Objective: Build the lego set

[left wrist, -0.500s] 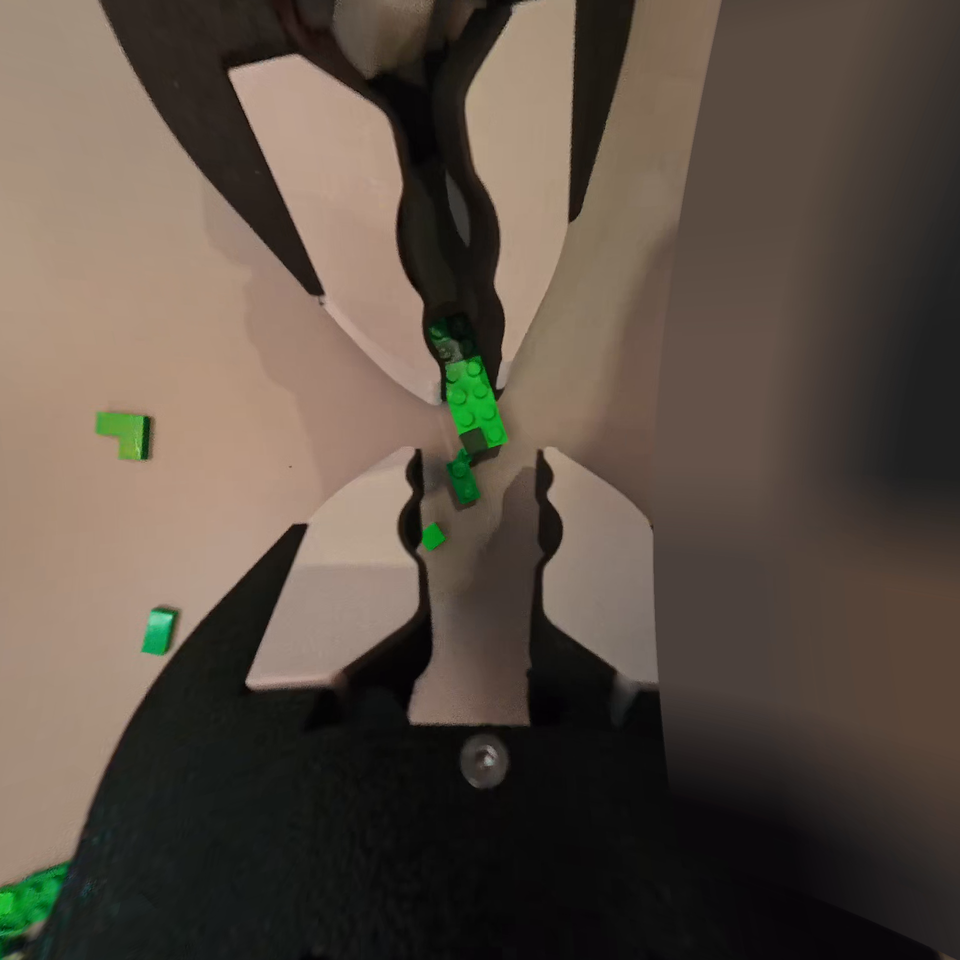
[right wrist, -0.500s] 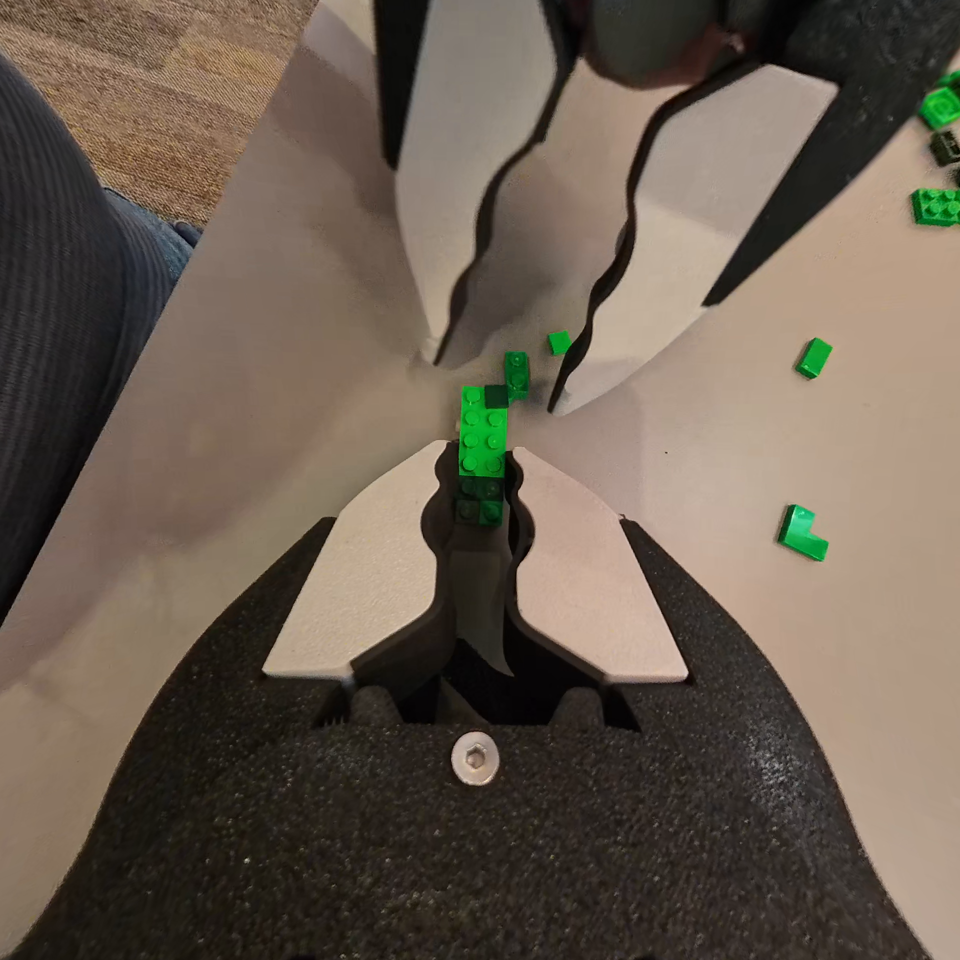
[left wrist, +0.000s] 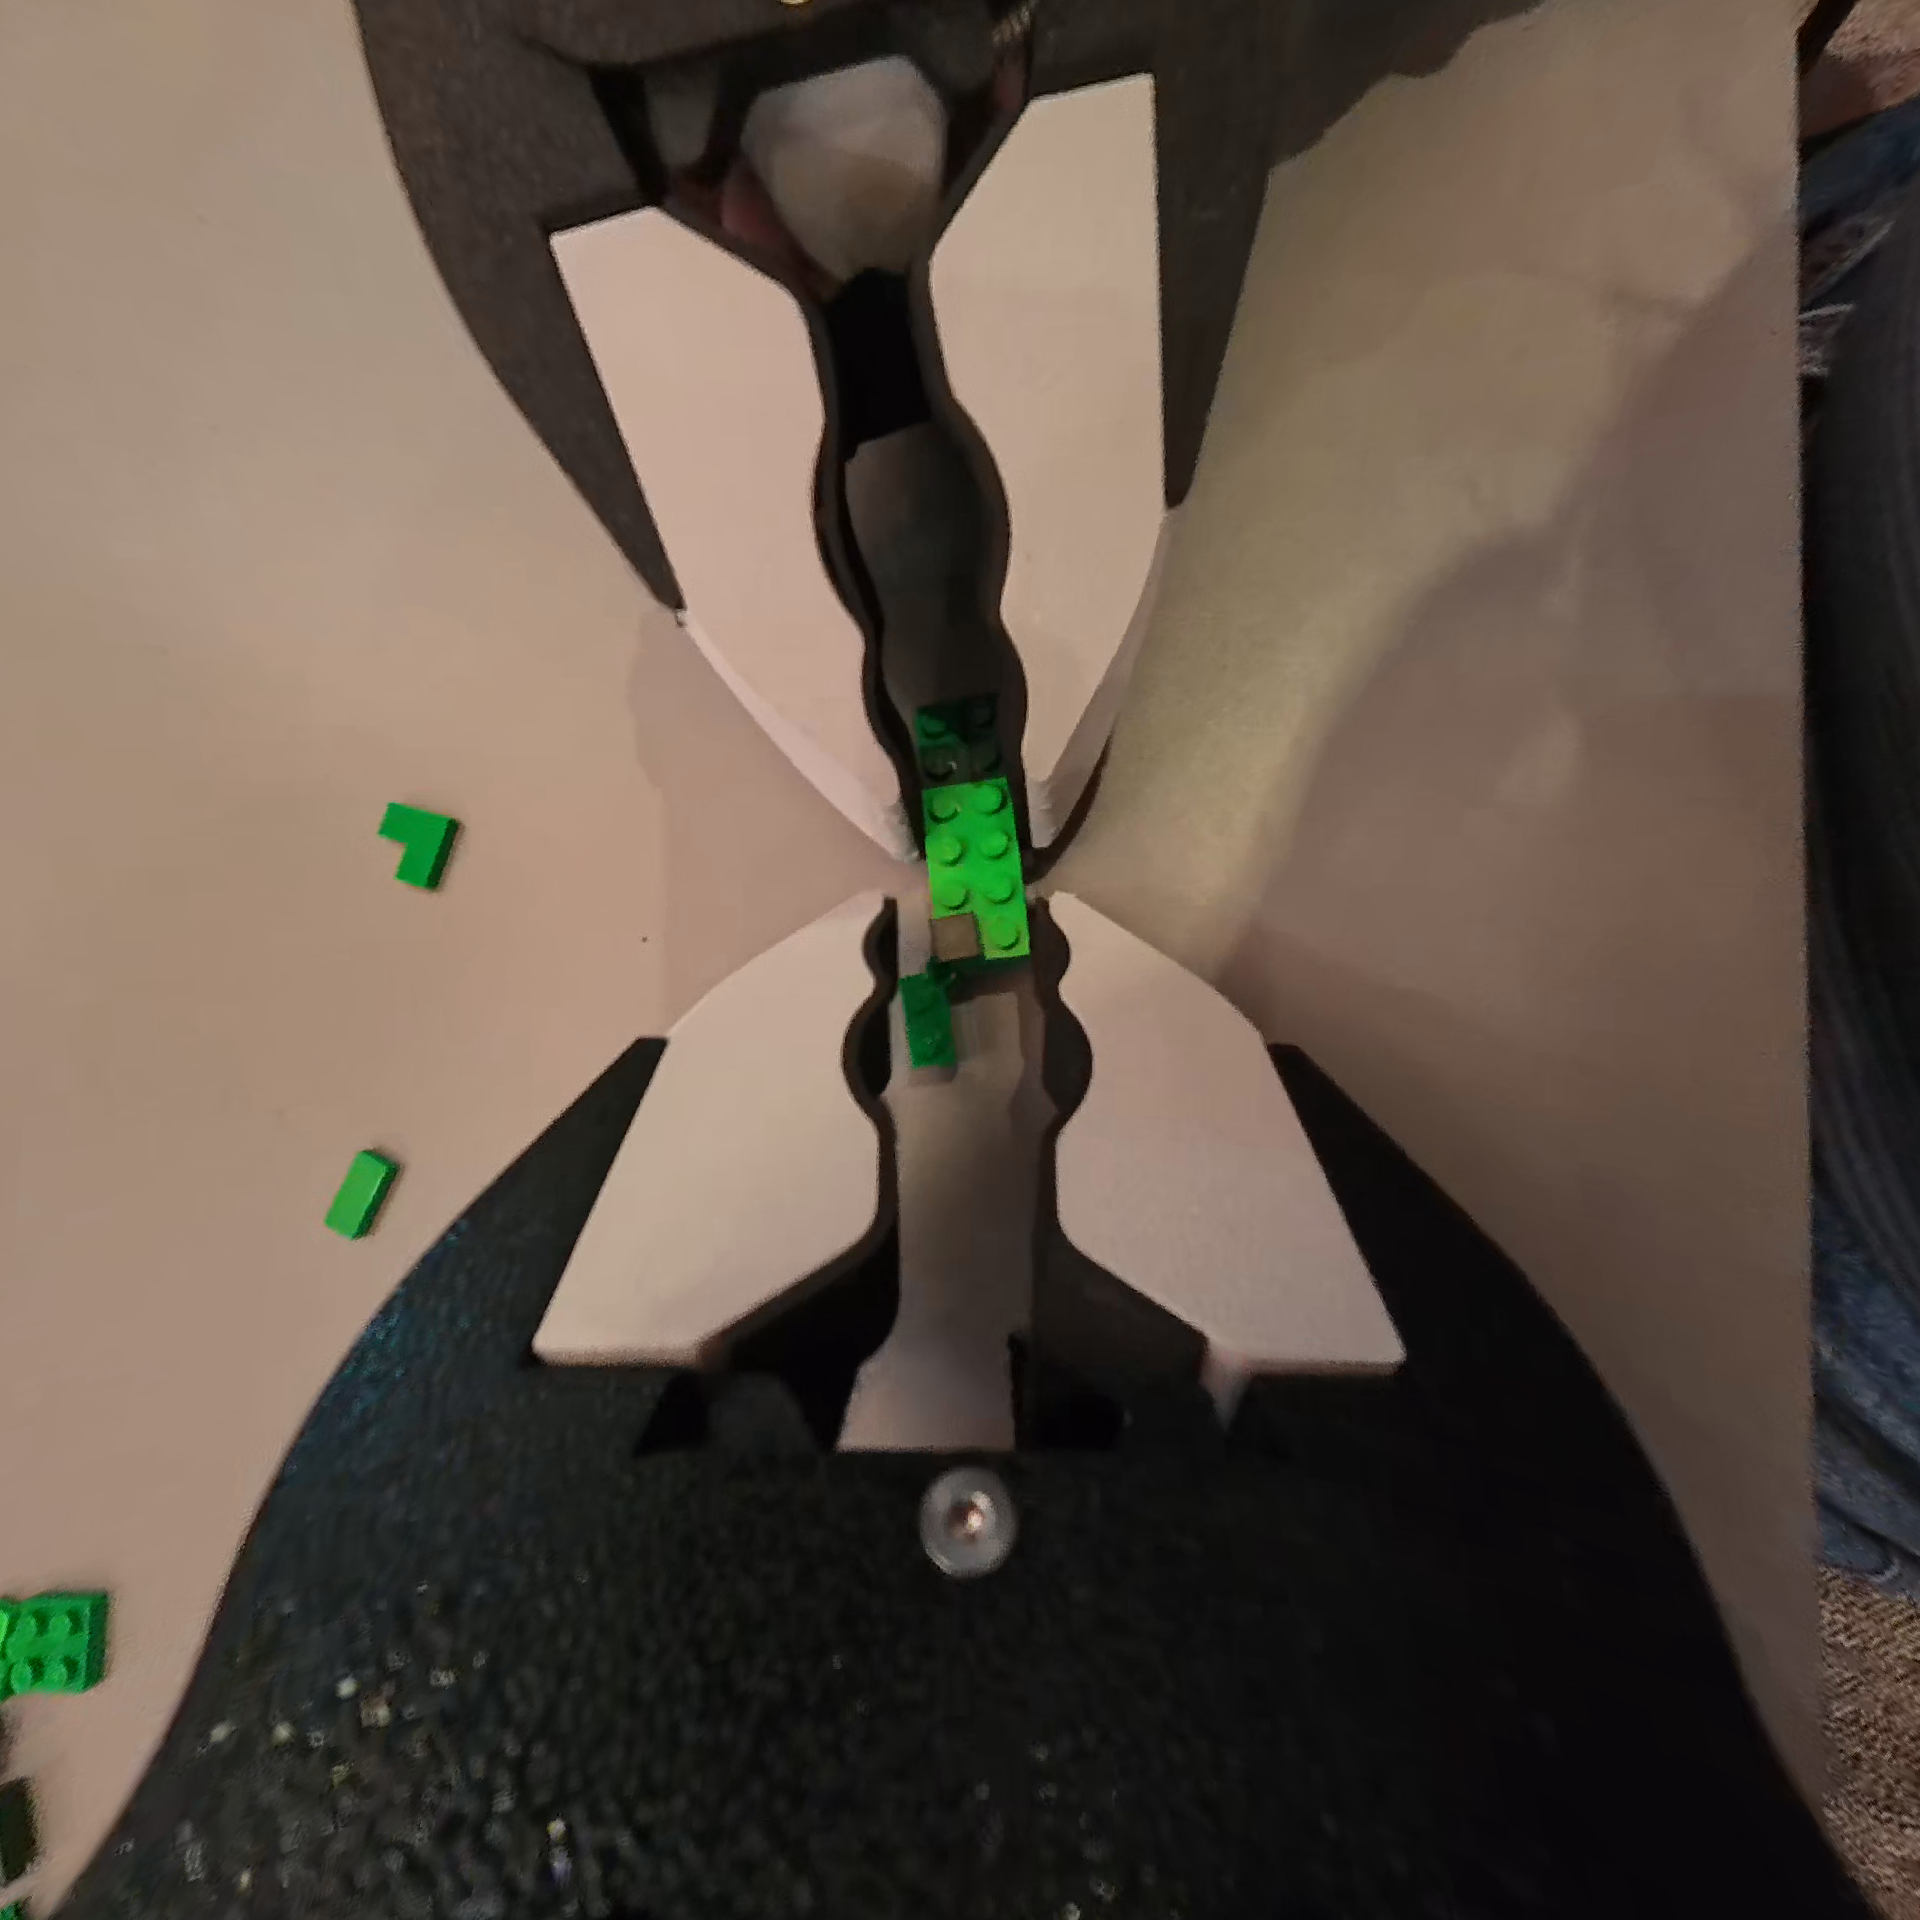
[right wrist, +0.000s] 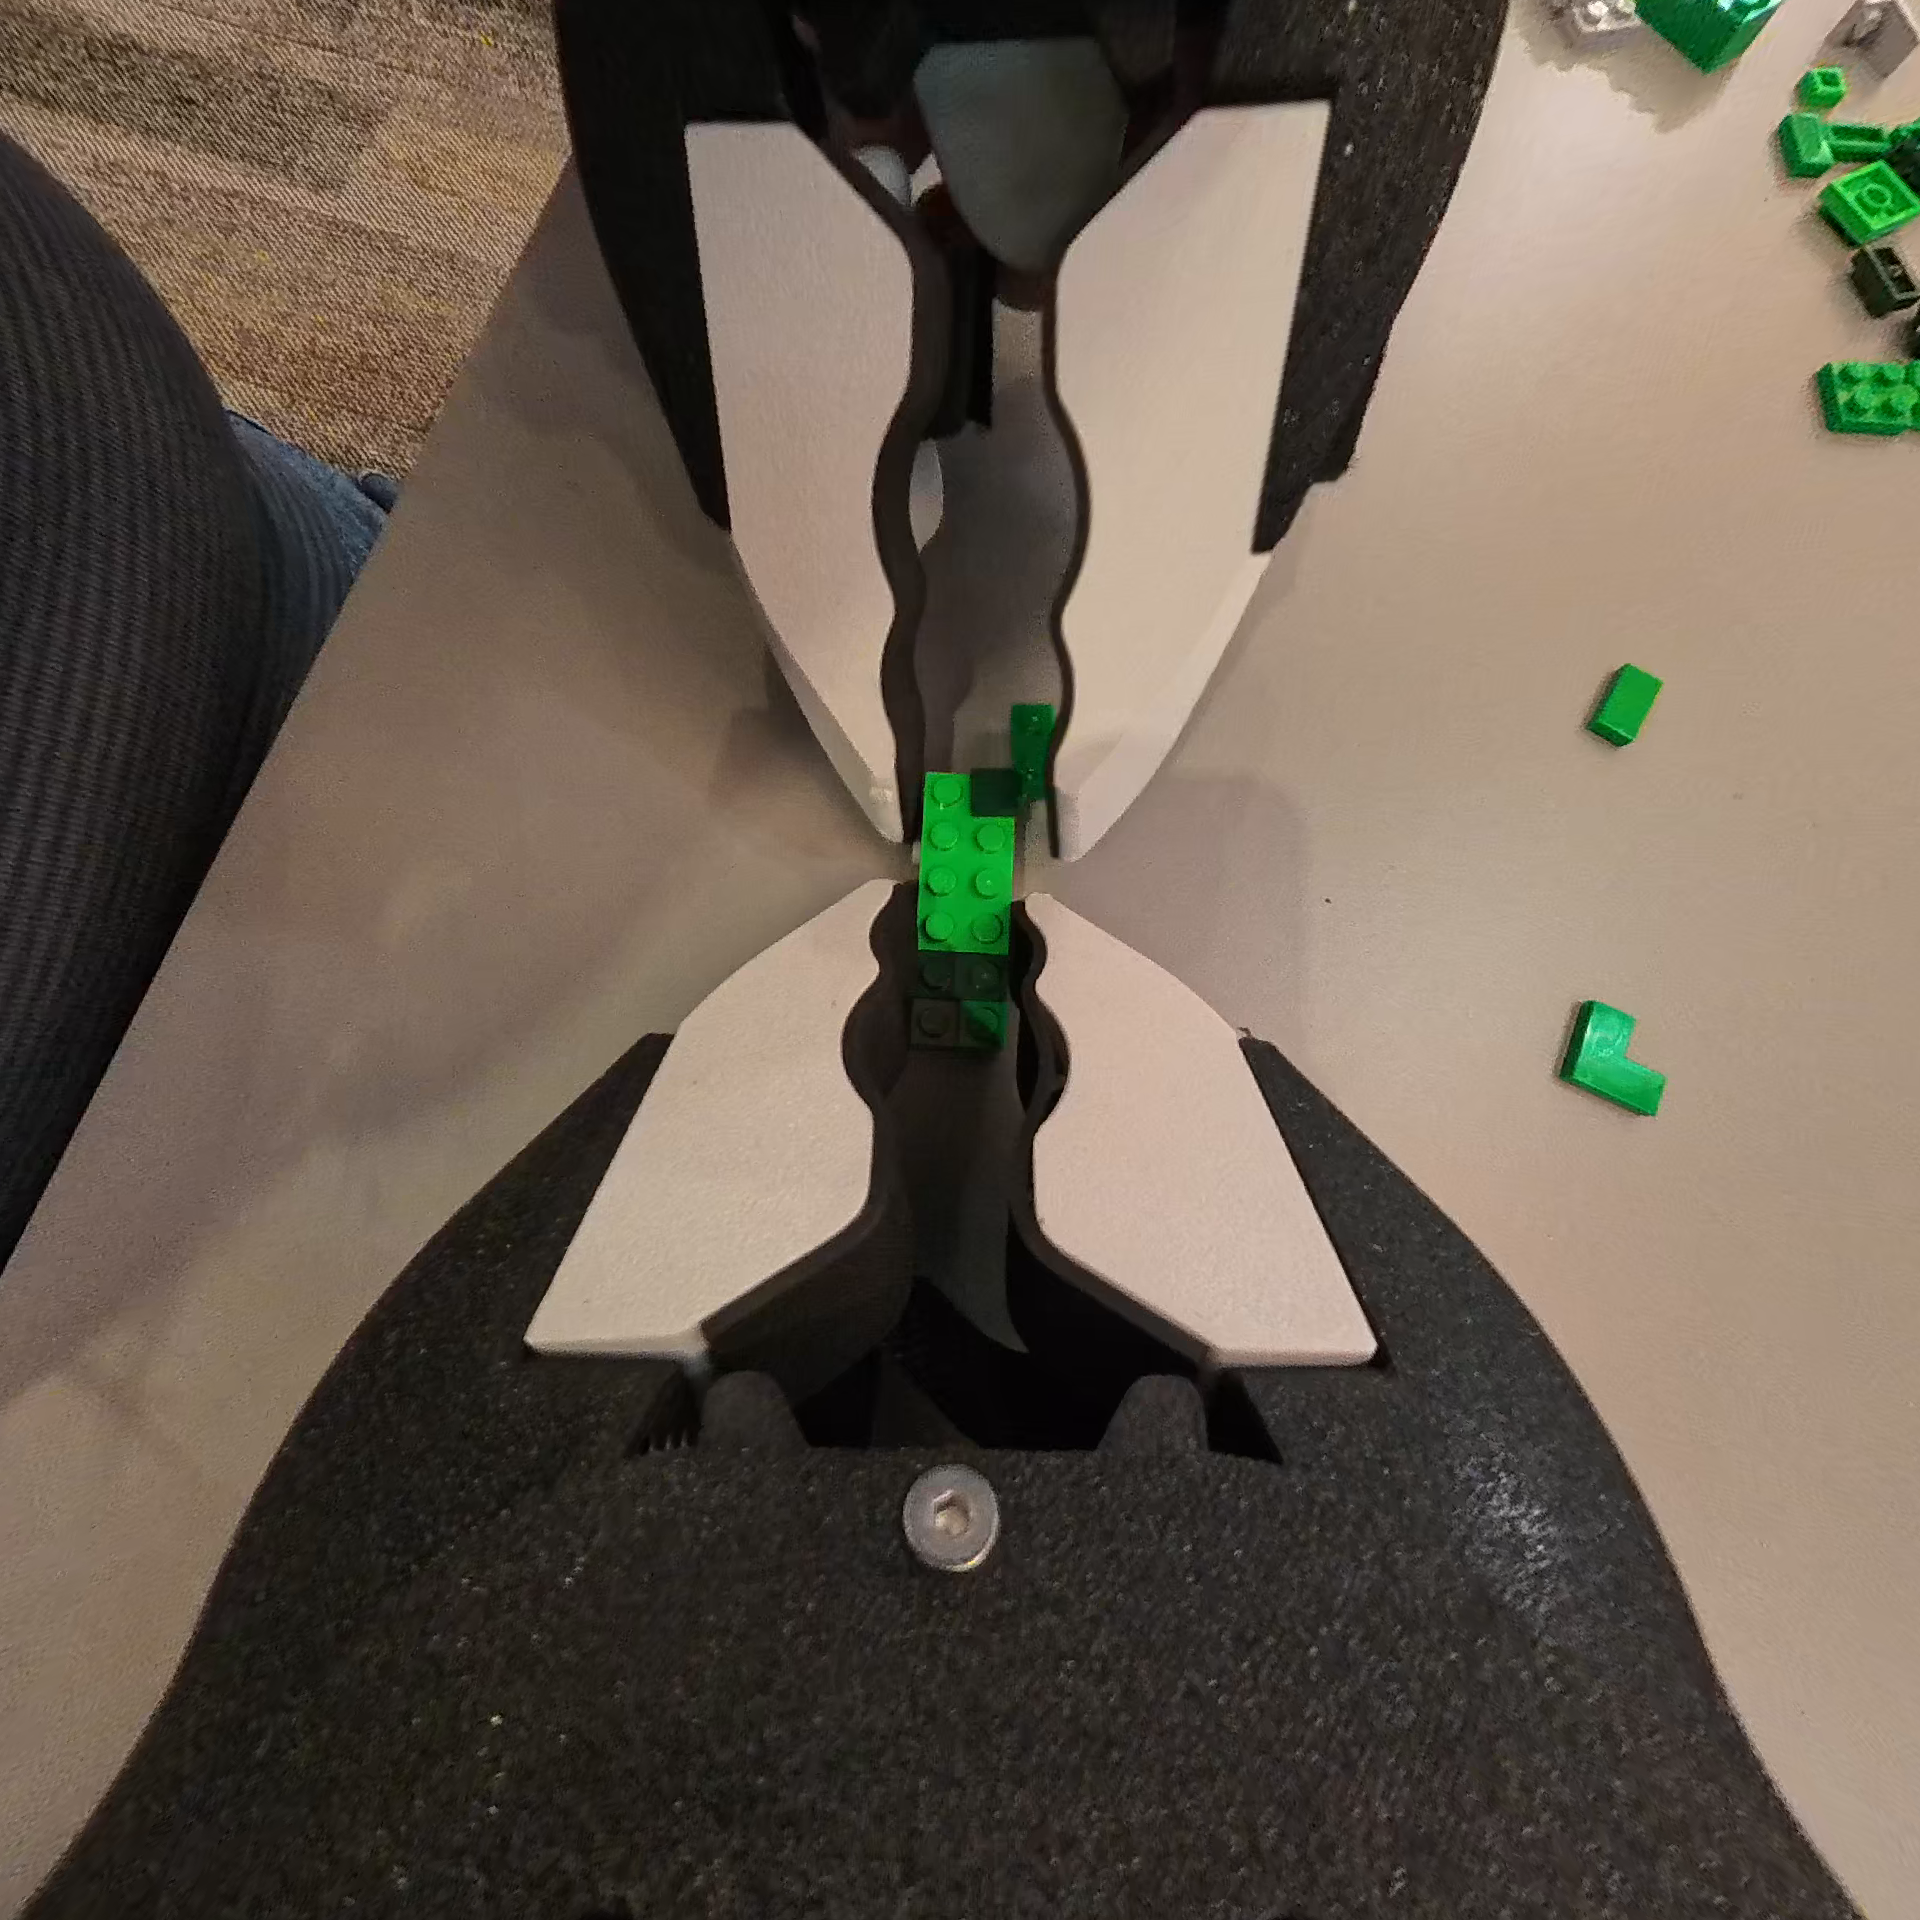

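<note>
Green plastic is the whole job: the small brick assembly (right wrist: 966,894) is light, rigid and slick, so it wants a squeeze on its flat long sides, not on the studs, and a firm one, since a skewed pinch could pop it free. At 9 o'clock on the worktop (left wrist: 260,520) in the left wrist view lie an L-shaped plate (left wrist: 421,844) and a small tile (left wrist: 361,1195). Centre, the left gripper (left wrist: 961,1023) stands narrow around a small green piece (left wrist: 928,1023), though contact is unclear. At 12 o'clock the right gripper (right wrist: 961,977) is clamped on the assembly's dark end. Compared with half a second ago, both grippers have drawn nose to nose, the left has narrowed, and the tiny square stud is gone from sight.
</note>
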A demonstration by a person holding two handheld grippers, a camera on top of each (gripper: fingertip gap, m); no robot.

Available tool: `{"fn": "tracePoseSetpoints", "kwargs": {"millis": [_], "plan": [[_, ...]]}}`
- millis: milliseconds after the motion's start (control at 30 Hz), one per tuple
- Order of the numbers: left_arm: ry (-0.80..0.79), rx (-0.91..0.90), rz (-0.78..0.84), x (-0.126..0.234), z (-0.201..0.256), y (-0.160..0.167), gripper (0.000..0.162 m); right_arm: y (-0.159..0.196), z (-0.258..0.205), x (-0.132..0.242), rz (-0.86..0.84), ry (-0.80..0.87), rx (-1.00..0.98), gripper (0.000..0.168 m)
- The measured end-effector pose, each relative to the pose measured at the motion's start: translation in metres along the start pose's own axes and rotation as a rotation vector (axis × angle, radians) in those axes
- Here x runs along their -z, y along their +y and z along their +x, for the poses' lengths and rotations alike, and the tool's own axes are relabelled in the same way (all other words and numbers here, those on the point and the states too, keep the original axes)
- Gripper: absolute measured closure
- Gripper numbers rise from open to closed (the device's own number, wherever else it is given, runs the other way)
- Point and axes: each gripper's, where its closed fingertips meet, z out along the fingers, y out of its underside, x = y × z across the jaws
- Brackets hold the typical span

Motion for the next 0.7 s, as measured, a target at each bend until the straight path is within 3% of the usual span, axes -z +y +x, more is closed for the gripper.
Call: {"fn": "tracePoseSetpoints", "kwargs": {"millis": [700], "plan": [[-0.036,0.017,0.053,0.0069,0.0007,0.0003,0.145,0.0002,0.0020,0.0001,0.002,0.006,-0.009,0.152]]}}
